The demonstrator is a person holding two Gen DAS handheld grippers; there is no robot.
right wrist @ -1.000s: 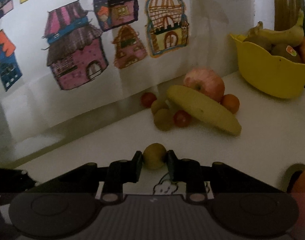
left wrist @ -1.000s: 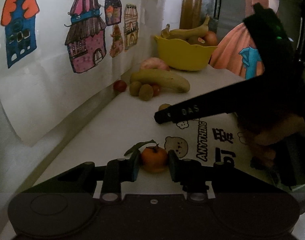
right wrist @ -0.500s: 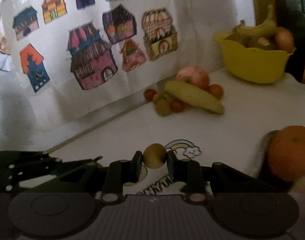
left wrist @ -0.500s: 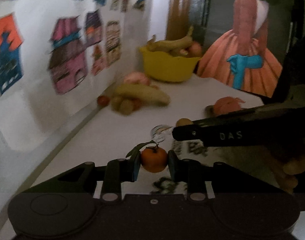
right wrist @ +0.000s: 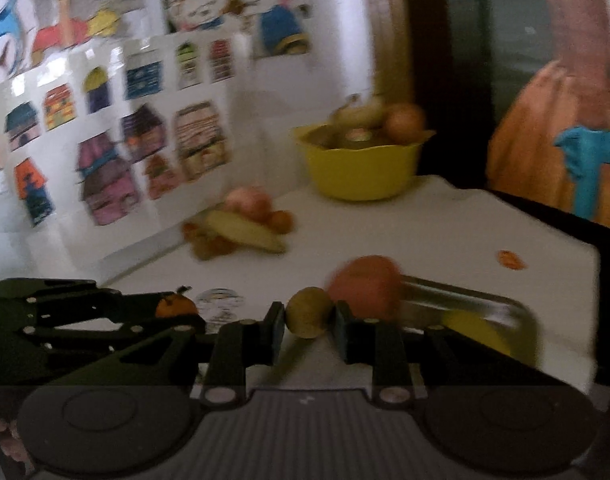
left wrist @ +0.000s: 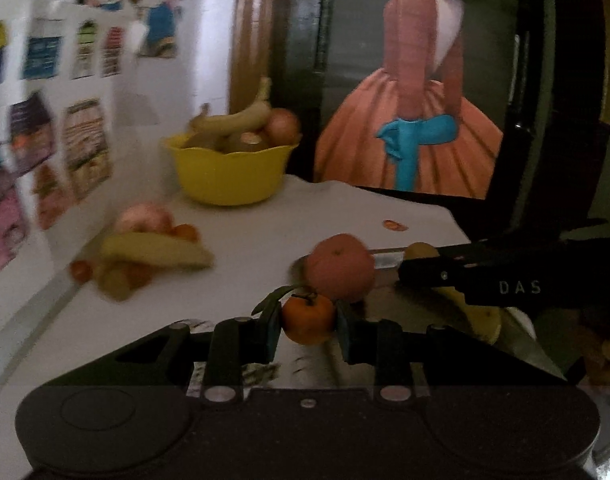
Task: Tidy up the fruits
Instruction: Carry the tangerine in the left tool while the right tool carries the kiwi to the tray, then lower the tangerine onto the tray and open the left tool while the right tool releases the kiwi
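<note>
My left gripper (left wrist: 308,326) is shut on a small leafy tangerine (left wrist: 307,318), held above the white table. My right gripper (right wrist: 309,319) is shut on a brownish-green kiwi (right wrist: 308,312). A big orange (left wrist: 340,267) sits just beyond both, by a metal tray (right wrist: 465,300) holding something yellow. In the left wrist view the right gripper (left wrist: 401,264) reaches in from the right with the kiwi (left wrist: 421,250) at its tip. In the right wrist view the left gripper (right wrist: 185,312) shows at left with the tangerine (right wrist: 173,306).
A yellow bowl (left wrist: 229,172) of bananas and round fruit stands at the table's back. A pile of loose fruit with a banana (left wrist: 157,249) and an apple (left wrist: 143,218) lies by the left wall. The table edge (right wrist: 593,264) is at right.
Both grippers have risen and swung right with their fruit. The big orange and metal tray are now close ahead, and the fruit pile has dropped back to the left.
</note>
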